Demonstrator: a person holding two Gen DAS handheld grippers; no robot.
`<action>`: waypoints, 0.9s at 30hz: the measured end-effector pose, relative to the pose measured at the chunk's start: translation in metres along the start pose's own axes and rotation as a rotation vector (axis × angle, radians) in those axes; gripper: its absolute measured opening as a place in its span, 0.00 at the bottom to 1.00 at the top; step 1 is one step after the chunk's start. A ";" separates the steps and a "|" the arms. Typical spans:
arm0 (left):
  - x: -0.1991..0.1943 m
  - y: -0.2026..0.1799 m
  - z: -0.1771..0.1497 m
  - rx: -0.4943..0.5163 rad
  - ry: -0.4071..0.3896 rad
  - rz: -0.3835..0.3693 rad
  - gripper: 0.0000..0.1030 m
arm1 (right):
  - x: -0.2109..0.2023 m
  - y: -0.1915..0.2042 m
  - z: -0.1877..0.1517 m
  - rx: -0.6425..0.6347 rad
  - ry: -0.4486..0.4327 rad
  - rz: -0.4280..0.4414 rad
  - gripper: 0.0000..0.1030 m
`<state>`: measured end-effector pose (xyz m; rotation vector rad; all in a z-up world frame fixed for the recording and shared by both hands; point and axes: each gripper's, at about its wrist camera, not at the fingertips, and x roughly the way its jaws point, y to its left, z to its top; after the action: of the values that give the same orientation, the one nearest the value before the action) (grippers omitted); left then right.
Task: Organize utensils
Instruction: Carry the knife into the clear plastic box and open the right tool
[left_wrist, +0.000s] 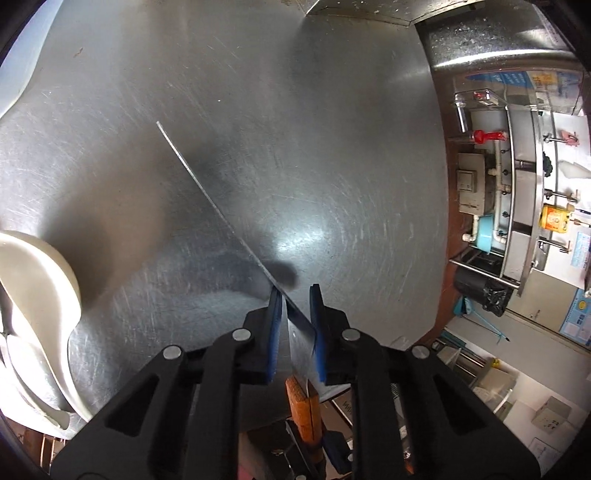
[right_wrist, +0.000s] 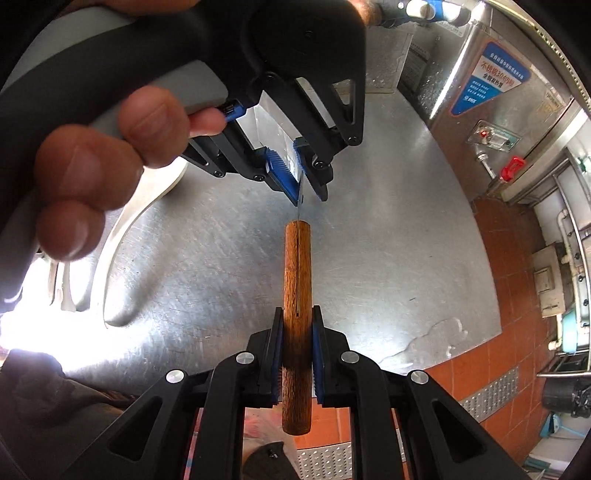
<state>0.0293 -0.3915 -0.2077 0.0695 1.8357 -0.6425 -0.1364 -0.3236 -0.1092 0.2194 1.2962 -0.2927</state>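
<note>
White spoons: lay on the steel worktop (left_wrist: 332, 110), far left of the left tool (left_wrist: 295, 295); the nearest spoon (left_wrist: 40, 288) sat bowl-up
Left tool: blue pads (left_wrist: 275, 332) spread either side of the blade, which touched the left pad at most; whether it gripped, I could not tell
Knife (right_wrist: 297, 295): held above the worktop, thin blade (left_wrist: 221, 210) edge-on, running forward and left past the left tool's tips
Right tool (right_wrist: 297, 310): pinched the brown wooden handle between both pads, the left tool (right_wrist: 301, 184) straight ahead of it
Hand (right_wrist: 92, 170): wrapped around the left tool's grip, left of the handle
</note>
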 end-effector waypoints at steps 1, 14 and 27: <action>0.000 -0.002 -0.001 0.004 -0.004 -0.005 0.14 | -0.002 0.001 -0.001 0.001 -0.005 -0.005 0.14; -0.126 -0.010 -0.035 0.108 -0.216 -0.214 0.11 | -0.081 0.047 0.020 -0.178 -0.262 -0.206 0.14; -0.359 0.121 -0.007 0.018 -0.577 -0.212 0.12 | -0.116 0.184 0.167 -0.466 -0.540 -0.092 0.14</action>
<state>0.1967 -0.1917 0.0673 -0.2775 1.2867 -0.7360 0.0492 -0.1931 0.0454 -0.3015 0.8064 -0.1070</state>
